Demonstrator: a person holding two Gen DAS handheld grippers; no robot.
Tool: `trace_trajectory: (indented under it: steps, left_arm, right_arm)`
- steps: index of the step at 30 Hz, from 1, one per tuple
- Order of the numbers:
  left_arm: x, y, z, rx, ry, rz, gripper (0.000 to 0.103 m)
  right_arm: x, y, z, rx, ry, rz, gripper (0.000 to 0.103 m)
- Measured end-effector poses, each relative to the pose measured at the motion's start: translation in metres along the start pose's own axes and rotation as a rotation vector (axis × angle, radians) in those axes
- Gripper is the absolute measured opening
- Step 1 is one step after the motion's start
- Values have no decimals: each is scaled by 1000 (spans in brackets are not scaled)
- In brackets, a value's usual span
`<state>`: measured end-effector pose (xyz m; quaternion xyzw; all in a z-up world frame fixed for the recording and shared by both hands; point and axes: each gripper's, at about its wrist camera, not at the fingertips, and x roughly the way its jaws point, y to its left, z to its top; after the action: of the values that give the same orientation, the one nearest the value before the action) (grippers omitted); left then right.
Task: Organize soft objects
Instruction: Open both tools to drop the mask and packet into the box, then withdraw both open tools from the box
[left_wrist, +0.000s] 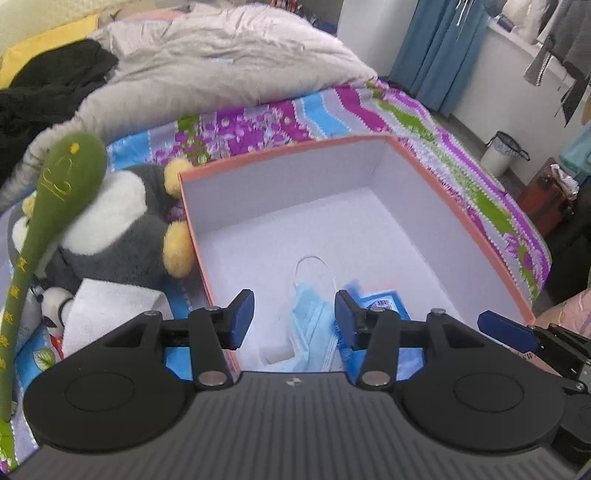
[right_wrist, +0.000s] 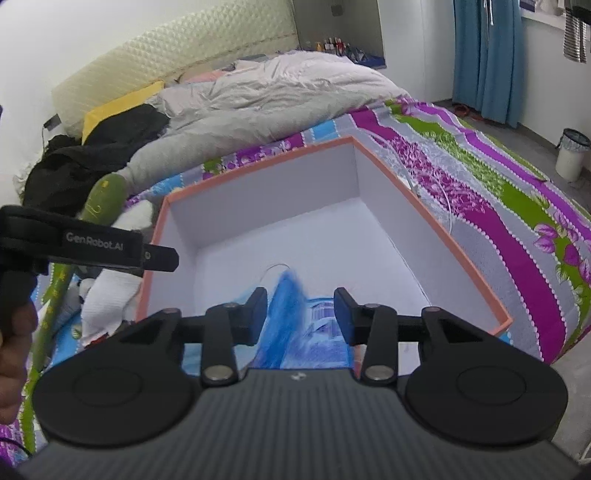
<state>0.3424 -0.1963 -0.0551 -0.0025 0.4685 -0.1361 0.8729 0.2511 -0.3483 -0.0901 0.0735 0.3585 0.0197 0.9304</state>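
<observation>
An open orange-rimmed white box (left_wrist: 373, 140) (right_wrist: 461, 254) sits on the bed. Blue face masks (left_wrist: 314, 325) (right_wrist: 288, 306) and a blue packet (left_wrist: 380, 306) lie in its near end. My left gripper (left_wrist: 294, 319) is open and empty above the masks. My right gripper (right_wrist: 300, 314) is open, hovering over the blurred masks. Left of the box lie a grey-and-white plush penguin (left_wrist: 122, 225), a green plush stick (left_wrist: 55, 192) (right_wrist: 103, 199) and a white folded towel (left_wrist: 107, 306) (right_wrist: 107, 295).
The bed has a striped floral sheet (right_wrist: 480, 192), a grey duvet (left_wrist: 221, 62) and black clothes (left_wrist: 48, 85) behind the box. A white bin (right_wrist: 570, 155) and blue curtains (right_wrist: 487, 55) stand on the floor at right. The bed's edge runs just right of the box.
</observation>
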Motion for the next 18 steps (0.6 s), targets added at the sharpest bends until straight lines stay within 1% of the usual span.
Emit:
trace_trajectory:
  steps: [6, 12, 15, 18]
  left_arm:
    - [-38, 2, -6, 18, -88, -30, 54]
    - [-80, 14, -23, 10, -187, -57, 54]
    - [-98, 24, -32, -7, -229, -49, 54]
    - [-112, 34, -42, -24, -255, -46, 54]
  right_arm:
    - [-26, 16, 1, -21, -81, 52, 43]
    - [-53, 39, -4, -57, -158, 119, 43]
    - [-63, 48, -7, -71, -189, 141, 43]
    - [-68, 58, -11, -83, -208, 158, 43]
